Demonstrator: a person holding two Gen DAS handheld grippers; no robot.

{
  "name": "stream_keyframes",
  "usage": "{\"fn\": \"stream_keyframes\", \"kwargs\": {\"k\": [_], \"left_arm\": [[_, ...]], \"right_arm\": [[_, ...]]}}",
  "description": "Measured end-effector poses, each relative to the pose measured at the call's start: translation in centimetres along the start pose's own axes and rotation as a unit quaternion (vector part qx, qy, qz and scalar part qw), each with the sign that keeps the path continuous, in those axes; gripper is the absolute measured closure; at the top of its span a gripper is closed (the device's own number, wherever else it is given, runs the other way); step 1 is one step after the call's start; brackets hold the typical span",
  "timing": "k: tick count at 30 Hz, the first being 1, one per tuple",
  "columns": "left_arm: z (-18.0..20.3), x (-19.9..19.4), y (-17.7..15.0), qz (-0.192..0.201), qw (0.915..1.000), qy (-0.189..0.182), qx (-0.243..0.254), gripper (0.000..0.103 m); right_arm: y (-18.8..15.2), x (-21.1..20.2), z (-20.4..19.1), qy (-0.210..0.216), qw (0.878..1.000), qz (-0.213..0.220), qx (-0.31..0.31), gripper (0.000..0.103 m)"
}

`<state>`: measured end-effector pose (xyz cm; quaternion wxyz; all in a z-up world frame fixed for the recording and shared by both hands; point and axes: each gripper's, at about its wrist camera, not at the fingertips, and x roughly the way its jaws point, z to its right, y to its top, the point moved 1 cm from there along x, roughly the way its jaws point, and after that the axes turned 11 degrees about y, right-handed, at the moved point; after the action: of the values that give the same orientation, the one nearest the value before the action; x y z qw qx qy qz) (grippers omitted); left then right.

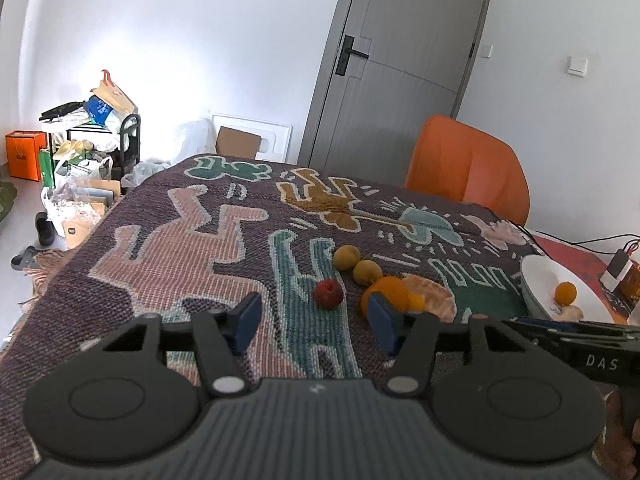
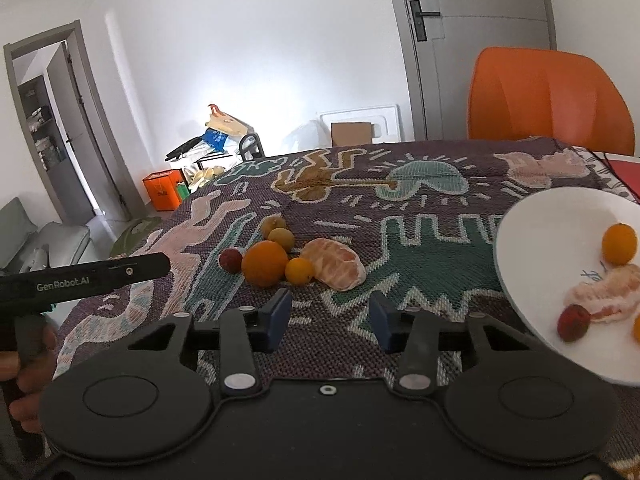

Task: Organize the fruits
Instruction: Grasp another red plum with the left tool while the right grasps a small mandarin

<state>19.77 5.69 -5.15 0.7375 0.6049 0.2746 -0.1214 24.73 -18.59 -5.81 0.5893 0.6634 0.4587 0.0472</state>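
Note:
A cluster of fruit lies on the patterned tablecloth (image 1: 168, 248): a red fruit (image 1: 329, 294), two yellow-green fruits (image 1: 346, 257), a large orange (image 1: 386, 294), a small orange (image 2: 299, 270) and a peeled citrus half (image 2: 335, 264). A white plate (image 2: 532, 236) at the right holds a small orange (image 2: 619, 243), peeled segments (image 2: 604, 294) and a red fruit (image 2: 573, 322). My left gripper (image 1: 314, 322) is open just short of the cluster, nothing between its blue pads. My right gripper (image 2: 330, 320) is open in front of the peeled half, also with nothing held.
An orange chair (image 1: 468, 168) stands behind the table by a grey door (image 1: 400, 60). Cables and a small device (image 1: 618, 270) lie at the far right of the table. Bags, a rack and boxes (image 1: 80, 152) crowd the floor at the left.

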Motion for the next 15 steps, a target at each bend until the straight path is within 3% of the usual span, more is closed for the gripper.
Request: {"fn": "stream_keyframes", "kwargs": {"k": [9, 15], "left_arm": [[0.2, 3.1, 0.5, -0.022, 0.9997, -0.010, -0.002, 0.063], [0.3, 5.0, 0.8, -0.033, 0.9993, -0.015, -0.006, 0.068]], "right_arm": [[1.2, 3.0, 0.4, 0.014, 1.000, -0.019, -0.001, 0.065], [1.8, 4.8, 0.4, 0.022, 0.999, -0.030, -0.006, 0.068]]}}
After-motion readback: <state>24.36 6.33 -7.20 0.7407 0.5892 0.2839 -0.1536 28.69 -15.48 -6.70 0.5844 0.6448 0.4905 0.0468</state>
